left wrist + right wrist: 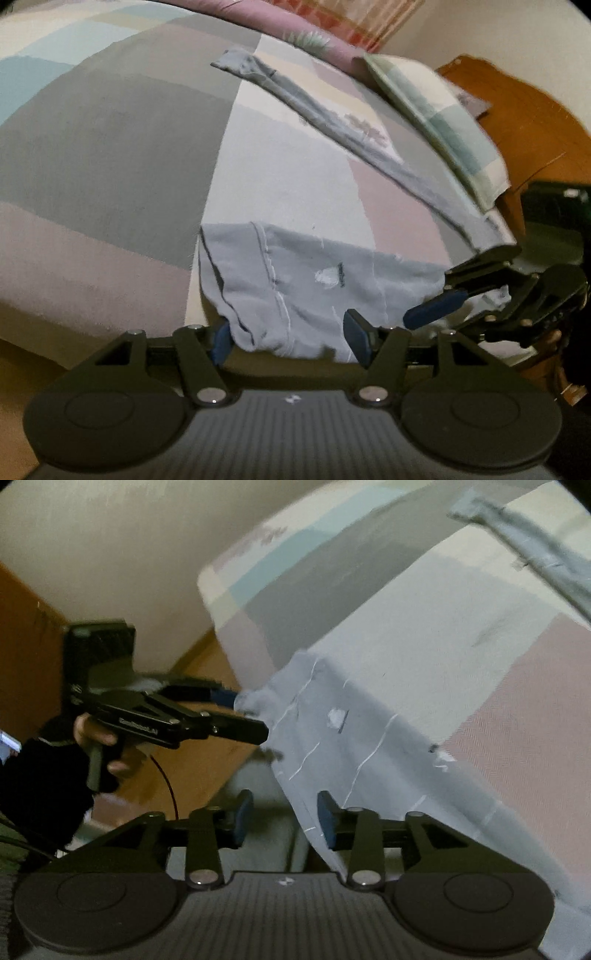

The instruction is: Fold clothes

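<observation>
A grey-blue garment (pixel 314 280) lies inside out on the bed, its white label (pixel 328 278) showing; one long part (pixel 332 114) stretches away toward the pillows. Its near edge hangs over the bed's side. In the left wrist view my left gripper (pixel 288 338) is open, with the garment's hem between its blue pads. My right gripper (pixel 432 295) sits at the garment's right corner, jaws apart. In the right wrist view the right gripper (pixel 284 819) is open with the garment (pixel 351 738) edge beside its right finger. The left gripper (pixel 251 718) straddles the far corner.
The bed sheet (pixel 110 147) is a patchwork of grey, pink, white and blue. A checked pillow (pixel 436 122) and a purple one (pixel 295 26) lie at the far end, by a wooden headboard (pixel 517 110). A hand in a dark sleeve (pixel 96 734) holds the left gripper above a wooden floor (pixel 207 753).
</observation>
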A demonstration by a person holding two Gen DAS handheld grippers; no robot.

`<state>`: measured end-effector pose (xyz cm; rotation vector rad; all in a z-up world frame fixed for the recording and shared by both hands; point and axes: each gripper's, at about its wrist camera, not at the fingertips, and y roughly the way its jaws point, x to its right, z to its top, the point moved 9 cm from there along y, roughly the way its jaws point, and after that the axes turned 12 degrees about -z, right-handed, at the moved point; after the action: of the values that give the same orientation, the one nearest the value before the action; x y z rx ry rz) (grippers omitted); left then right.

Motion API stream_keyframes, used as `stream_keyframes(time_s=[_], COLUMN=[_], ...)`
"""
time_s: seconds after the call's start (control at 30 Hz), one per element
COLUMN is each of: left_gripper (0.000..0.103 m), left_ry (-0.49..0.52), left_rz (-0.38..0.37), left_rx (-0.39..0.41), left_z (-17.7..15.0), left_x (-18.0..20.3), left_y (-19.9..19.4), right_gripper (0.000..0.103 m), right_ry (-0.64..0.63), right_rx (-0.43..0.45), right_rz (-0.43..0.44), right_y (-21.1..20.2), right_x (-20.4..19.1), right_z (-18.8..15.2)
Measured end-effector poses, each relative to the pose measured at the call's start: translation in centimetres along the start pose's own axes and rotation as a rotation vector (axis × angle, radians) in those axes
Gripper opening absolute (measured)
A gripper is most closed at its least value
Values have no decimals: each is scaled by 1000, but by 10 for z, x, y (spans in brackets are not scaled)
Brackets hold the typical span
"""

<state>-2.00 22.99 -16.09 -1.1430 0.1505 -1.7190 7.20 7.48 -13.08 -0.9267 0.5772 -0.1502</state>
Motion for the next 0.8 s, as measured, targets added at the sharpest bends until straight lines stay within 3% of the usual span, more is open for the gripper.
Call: stream_keyframes(time_s=[0.27, 0.3, 0.33, 0.4, 0.5, 0.8], left_gripper=[61, 56, 38, 13, 4, 3], left_ry=[-37, -29, -15, 22, 81, 172], left_rz=[-13, 0, 19, 63, 130, 169], left_rx=[32, 31, 29, 20, 3, 153], left_z=[21, 23, 25, 27, 30, 91], left_x=[-15, -16, -16, -16, -15, 3], left_y=[9, 12, 15, 15, 14, -27], right_gripper=[52, 53, 56, 60, 63, 67], right_ry=[182, 207, 231, 279, 347, 540], right_rx=[141, 156, 170, 198, 231, 317], right_rz=[-62, -75, -93, -129, -186, -334], right_y=[-38, -43, -48, -60, -78, -122], right_x=[13, 16, 20, 29, 41, 86], right_z=[-28, -33, -39, -52, -74, -126])
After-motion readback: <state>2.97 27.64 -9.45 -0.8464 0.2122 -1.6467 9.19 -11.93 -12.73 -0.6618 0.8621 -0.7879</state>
